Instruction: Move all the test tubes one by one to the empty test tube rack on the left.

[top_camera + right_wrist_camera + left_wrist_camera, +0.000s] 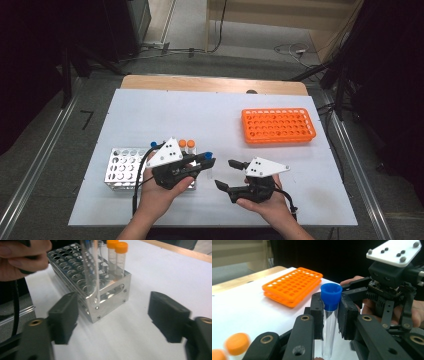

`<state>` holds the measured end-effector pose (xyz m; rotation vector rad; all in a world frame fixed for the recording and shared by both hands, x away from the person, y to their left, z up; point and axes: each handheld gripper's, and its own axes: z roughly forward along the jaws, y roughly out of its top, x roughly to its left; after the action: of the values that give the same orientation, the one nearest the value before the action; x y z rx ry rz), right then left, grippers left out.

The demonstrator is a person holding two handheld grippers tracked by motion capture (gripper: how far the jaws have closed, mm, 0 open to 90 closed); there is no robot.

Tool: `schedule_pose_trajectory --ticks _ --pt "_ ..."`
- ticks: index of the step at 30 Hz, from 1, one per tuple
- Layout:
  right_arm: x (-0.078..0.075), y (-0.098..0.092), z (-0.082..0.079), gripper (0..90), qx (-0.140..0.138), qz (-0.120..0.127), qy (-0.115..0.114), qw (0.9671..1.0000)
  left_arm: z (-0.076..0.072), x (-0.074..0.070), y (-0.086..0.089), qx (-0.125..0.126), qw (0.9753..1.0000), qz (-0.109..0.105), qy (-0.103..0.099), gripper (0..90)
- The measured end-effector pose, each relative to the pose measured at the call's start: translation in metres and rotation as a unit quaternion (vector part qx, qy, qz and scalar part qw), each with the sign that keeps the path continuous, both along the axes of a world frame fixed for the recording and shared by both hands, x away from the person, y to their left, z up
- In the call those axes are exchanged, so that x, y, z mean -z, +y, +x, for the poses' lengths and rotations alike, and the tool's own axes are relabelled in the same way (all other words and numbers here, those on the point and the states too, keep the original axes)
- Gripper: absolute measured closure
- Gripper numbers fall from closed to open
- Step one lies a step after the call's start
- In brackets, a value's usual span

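Observation:
My left gripper [206,161] is shut on a clear tube with a blue cap [331,297], held upright just below the cap, right of the metal rack [123,170]. The same tube [90,267] hangs in front of the rack [110,293] in the right gripper view. Two orange-capped tubes [186,144] stand in the rack's right end. My right gripper [229,175] is open, held beside the left one over the white mat, with nothing between its jaws. An orange rack [278,125] with no tubes in it lies at the back right.
A white mat [165,112] covers the wooden table. Another blue cap [154,144] shows at the metal rack's far edge. Cables trail on the floor beyond the table.

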<state>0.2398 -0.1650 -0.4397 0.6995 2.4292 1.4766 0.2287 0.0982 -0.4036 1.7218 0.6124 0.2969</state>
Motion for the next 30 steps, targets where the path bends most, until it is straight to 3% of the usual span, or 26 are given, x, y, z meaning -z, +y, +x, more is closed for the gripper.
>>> schedule_pose_trajectory --ticks 11,30 --pt "0.004 -0.014 0.014 1.4 0.005 0.001 0.019 0.9998 0.003 -0.009 0.031 -0.042 0.999 -0.011 -0.008 76.7" --pt "0.01 -0.036 0.031 0.0 0.023 0.004 0.024 0.9994 0.007 -0.012 0.076 -0.11 0.9938 -0.012 -0.014 76.7"
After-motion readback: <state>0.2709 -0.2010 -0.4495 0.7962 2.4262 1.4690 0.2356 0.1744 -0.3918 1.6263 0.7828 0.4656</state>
